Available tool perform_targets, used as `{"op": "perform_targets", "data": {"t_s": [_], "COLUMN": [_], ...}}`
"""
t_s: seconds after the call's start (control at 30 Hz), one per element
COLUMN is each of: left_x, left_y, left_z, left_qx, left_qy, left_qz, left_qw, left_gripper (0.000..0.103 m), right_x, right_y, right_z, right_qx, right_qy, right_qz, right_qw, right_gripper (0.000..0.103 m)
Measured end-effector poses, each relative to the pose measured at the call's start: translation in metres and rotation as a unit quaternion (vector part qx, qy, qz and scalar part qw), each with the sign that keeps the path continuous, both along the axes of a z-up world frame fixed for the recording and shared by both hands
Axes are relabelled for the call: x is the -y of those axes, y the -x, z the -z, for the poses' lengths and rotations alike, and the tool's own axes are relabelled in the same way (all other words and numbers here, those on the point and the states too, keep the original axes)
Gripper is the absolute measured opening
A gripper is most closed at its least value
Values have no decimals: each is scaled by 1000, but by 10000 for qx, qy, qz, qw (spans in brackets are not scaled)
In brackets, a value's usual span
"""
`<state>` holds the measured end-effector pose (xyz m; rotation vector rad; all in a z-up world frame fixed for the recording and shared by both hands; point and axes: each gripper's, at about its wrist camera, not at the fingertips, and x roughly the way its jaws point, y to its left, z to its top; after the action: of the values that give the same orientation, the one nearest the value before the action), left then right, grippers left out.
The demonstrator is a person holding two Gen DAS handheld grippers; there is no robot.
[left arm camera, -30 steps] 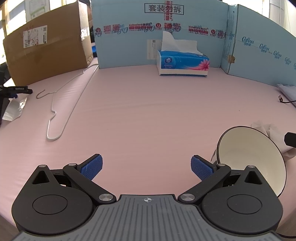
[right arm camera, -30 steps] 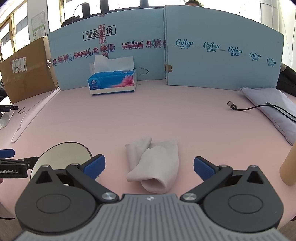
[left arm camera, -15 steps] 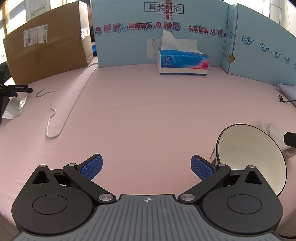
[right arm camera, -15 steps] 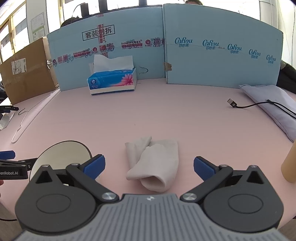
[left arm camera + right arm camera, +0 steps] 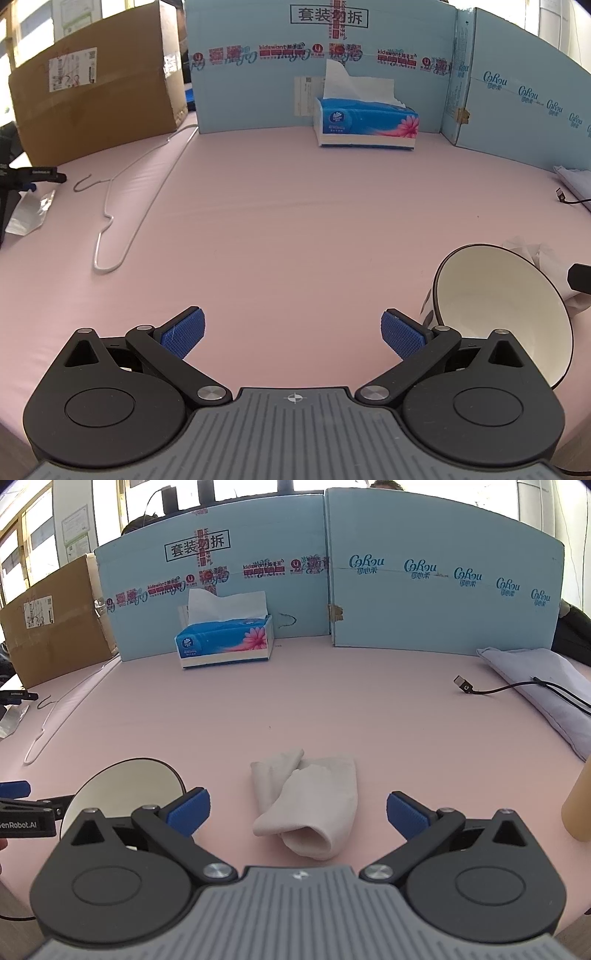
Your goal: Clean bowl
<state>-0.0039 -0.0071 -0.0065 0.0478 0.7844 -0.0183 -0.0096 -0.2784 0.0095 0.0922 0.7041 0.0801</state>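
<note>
A white bowl with a dark rim [image 5: 502,306] stands on the pink table to the right of my left gripper [image 5: 291,332], just beyond its right finger. It also shows in the right wrist view [image 5: 122,786], left of my right gripper [image 5: 298,810]. A folded whitish cloth [image 5: 310,801] lies on the table between the right gripper's open fingers, not gripped. Both grippers are open and empty. The left gripper's tip shows at the left edge of the right wrist view [image 5: 22,812].
A blue tissue box [image 5: 365,122] stands at the back by blue cardboard panels [image 5: 443,590]. A wire hanger [image 5: 136,206] lies left, near a brown carton [image 5: 96,107]. A cable [image 5: 517,688] and grey pouch [image 5: 546,686] lie right. A tan cylinder [image 5: 578,805] is at the right edge.
Both views have shifted only slightly: the bowl and cloth sit a touch higher in frame. Both grippers stay open; nothing has been gripped.
</note>
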Motion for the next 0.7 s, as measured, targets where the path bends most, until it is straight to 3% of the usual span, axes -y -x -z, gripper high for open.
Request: {"op": "perform_targets", "data": {"t_s": [0.33,0.43,0.7], "left_x": [-1,-6,-22], "left_y": [0,-2,5], "left_z": [0,-3,-11], "left_qx": [-29,-88,416], "left_qy": [17,248,855], "left_qz": [-7,-18,25], "left_qw": [10000,9997,9955], "left_gripper": [103,103,103], "right_x": [6,9,17], "right_y": [4,7,23], "right_z": [0,-1,-9], "right_qx": [118,251,1257], "right_qy": [-398,-547,-660], "right_qz": [-57,-30,135], "right_qw": [9991,9982,9898], "right_gripper": [103,103,103]}}
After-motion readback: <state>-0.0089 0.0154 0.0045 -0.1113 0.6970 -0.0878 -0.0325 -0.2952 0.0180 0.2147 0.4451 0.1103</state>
